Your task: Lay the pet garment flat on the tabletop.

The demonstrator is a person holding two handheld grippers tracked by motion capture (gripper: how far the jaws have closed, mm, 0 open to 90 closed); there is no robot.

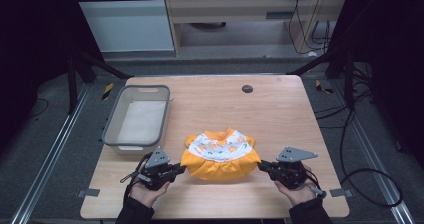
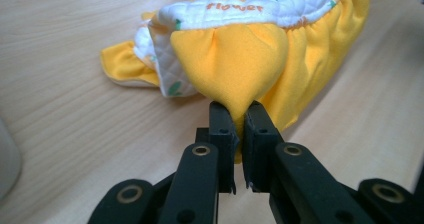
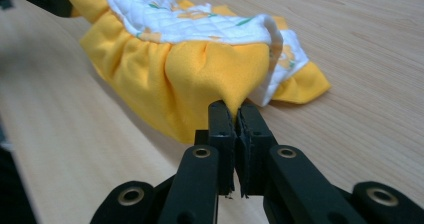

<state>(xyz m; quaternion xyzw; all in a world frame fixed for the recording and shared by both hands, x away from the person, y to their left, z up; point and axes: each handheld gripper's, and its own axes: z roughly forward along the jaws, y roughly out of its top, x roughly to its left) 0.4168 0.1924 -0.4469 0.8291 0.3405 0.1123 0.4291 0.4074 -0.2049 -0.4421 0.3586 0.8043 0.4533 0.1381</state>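
A small yellow garment [image 1: 220,156] with a white quilted, flower-printed top lies near the front edge of the wooden table [image 1: 280,109], right between the person's two hands. The left gripper [image 1: 176,170] is clenched on the garment's left corner: in the left gripper view the two black jaws pinch a peak of yellow cloth [image 2: 239,79] that puckers up into them. The right gripper [image 1: 263,166] does the same at the opposite corner, its jaws closed on a gathered fold of the yellow skirt part [image 3: 220,74]. Holding both outer corners at once looks to me like a way of keeping the cloth spread and controlled, so it can be lifted or folded without bunching. The garment's middle rests on the table and bulges a little, so it does not seem pulled tight. Just beside the left hand, farther back, a grey plastic bin [image 1: 114,115] stands with nothing inside that I can make out; it may be where the garment is meant to go, though I can't say for sure.
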